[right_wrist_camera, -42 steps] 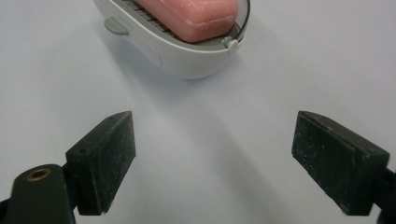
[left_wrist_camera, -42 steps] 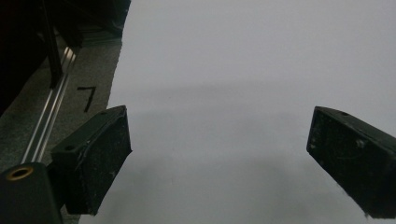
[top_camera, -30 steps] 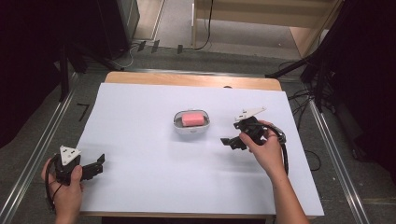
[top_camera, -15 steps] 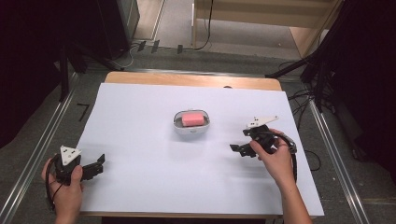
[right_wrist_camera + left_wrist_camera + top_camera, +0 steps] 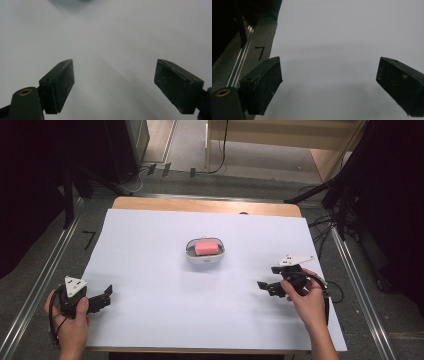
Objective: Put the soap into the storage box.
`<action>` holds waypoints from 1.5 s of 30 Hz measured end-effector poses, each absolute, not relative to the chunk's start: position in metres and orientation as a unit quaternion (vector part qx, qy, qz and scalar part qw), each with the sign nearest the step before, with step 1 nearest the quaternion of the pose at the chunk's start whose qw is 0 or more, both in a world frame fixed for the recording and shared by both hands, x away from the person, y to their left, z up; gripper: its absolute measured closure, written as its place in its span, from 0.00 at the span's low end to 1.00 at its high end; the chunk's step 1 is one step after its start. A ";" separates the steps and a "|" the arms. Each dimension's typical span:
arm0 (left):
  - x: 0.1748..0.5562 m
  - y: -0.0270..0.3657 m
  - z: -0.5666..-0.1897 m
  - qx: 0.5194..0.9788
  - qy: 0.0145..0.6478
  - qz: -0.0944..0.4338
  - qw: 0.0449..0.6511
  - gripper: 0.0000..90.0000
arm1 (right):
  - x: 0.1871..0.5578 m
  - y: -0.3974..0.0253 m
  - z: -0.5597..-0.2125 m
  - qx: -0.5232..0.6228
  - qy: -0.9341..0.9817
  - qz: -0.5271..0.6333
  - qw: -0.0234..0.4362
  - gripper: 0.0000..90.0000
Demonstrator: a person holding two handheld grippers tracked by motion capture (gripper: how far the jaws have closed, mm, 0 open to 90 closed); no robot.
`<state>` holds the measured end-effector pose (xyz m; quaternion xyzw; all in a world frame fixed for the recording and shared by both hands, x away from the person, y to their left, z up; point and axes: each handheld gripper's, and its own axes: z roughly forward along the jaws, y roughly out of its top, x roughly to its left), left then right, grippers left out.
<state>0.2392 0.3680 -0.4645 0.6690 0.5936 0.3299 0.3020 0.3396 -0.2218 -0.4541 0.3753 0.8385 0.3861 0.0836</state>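
A small white dish (image 5: 205, 256) sits near the middle of the white worktop (image 5: 150, 320), and in it lies one pink block (image 5: 207, 247), most likely a sponge or a bar of soap; the high view is too coarse to tell which. Nothing else is in the dish.

I judge the block light. If it is a sponge it will squash under a pinch; if soap, it is stiff and may slip. The block stands a little proud of the rim, so its two long sides look the best place to grip, coming down from above. The dish itself looks light and could slide if nudged.

The left claw (image 5: 104, 296) rests near the front left corner, released, with bare worktop between its jaws. The right claw (image 5: 266, 287) is released too, well apart from the dish on its right.
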 end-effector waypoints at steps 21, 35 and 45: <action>0.239 0.368 -0.464 0.669 0.594 0.330 0.301 0.08 | 0.311 -0.259 -0.469 0.409 0.814 0.400 0.102 0.19; 0.239 0.368 -0.464 0.669 0.595 0.332 0.299 0.08 | 0.291 -0.291 -0.475 0.435 0.792 0.410 0.124 0.18; 0.239 0.367 -0.465 0.669 0.594 0.333 0.298 0.08 | 0.272 -0.315 -0.483 0.461 0.770 0.419 0.139 0.16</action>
